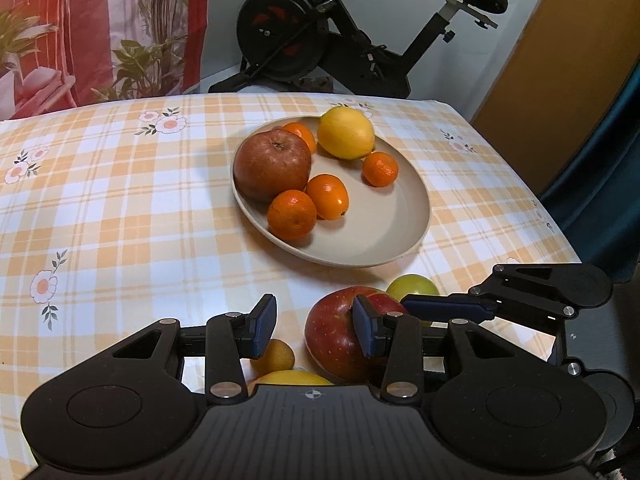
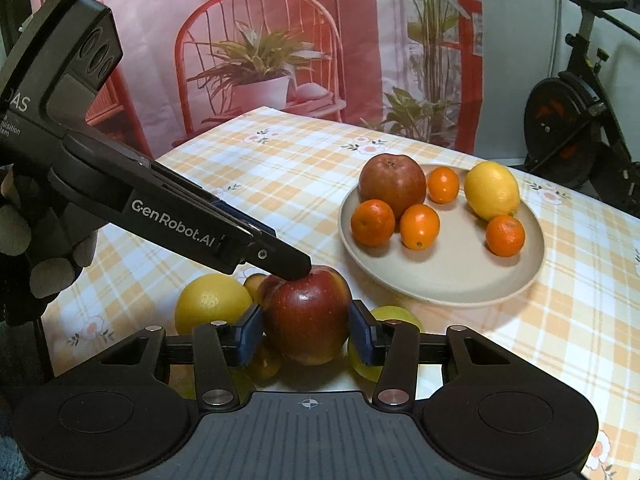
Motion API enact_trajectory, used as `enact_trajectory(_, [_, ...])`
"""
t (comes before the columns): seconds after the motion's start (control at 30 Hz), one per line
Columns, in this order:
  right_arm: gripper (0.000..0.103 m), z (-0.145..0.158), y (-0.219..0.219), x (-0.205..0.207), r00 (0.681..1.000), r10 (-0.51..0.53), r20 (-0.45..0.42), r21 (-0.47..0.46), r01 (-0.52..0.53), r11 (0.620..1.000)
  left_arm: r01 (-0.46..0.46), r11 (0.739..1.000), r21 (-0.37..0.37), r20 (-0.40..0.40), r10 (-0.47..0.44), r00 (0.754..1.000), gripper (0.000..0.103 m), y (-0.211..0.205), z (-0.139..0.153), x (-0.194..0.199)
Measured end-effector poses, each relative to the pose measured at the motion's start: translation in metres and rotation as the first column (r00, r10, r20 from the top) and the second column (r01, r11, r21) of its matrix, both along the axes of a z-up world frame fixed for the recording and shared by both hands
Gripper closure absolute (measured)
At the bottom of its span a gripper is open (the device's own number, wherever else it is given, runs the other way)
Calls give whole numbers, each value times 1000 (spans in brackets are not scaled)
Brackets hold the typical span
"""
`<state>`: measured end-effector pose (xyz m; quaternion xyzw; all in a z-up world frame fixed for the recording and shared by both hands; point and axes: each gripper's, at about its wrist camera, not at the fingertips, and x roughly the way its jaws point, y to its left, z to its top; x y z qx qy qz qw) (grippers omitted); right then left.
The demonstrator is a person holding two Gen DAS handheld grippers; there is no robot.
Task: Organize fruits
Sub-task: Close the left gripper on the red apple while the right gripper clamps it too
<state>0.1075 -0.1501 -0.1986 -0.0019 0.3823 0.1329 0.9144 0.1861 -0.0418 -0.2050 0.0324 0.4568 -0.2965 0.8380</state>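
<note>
Table (image 2: 280, 160) comes first: the loose fruit sits near its front edge, so anything knocked toward us could, we judge, roll off the cloth.

The plate (image 2: 460, 280) lies further in. It already carries a brown apple (image 2: 392, 182), a lemon (image 2: 492, 190) and four oranges (image 2: 372, 222), bunched on its far and left parts, with bare space at the near right. A heavy fruit set down among them would probably scatter the round ones over the shallow rim, so we would aim for the bare part.

The red apple (image 2: 308, 316) stands on the cloth just in front of the plate. Our right claw (image 2: 306, 334) grips it, one pad pressed to each flank. The pads sit low on a smooth, rounded skin, so the apple might squirm out as we lift.

Our left claw (image 1: 314, 328) is open and holds nothing, but one finger rests on the top of the red apple. If it stays there, lifting would push the apple against it and could twist it out of the grip.

A yellow fruit (image 2: 208, 300) crowds the apple on the left, and a green fruit (image 2: 396, 314) sits just behind the right pad. Either may be nudged into rolling.

A small fruit (image 1: 276, 354) lies just beside the apple, under the claws, and is the easiest to flick away.
</note>
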Motion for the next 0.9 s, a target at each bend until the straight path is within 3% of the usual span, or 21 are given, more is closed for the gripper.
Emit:
enact_trajectory(0.3, [61, 3, 3, -13, 1000, -21, 1, -21, 21, 1000, 25, 999, -23, -22, -25, 999, 59, -2, 0, -8])
enact_trajectory(0.43, [61, 3, 3, -16, 1000, -23, -11, -28, 23, 999, 31, 996, -86, -83, -38, 996, 59, 0, -4, -7])
enact_trajectory(0.67, [59, 1, 5, -20, 999, -27, -22, -36, 26, 999, 36, 991, -127, -119, -51, 992, 59, 2, -9, -9])
enact_trajectory(0.9, [56, 0, 5, -17, 999, -37, -32, -35, 36, 999, 49, 988, -144, -123, -67, 990, 59, 2, -11, -8])
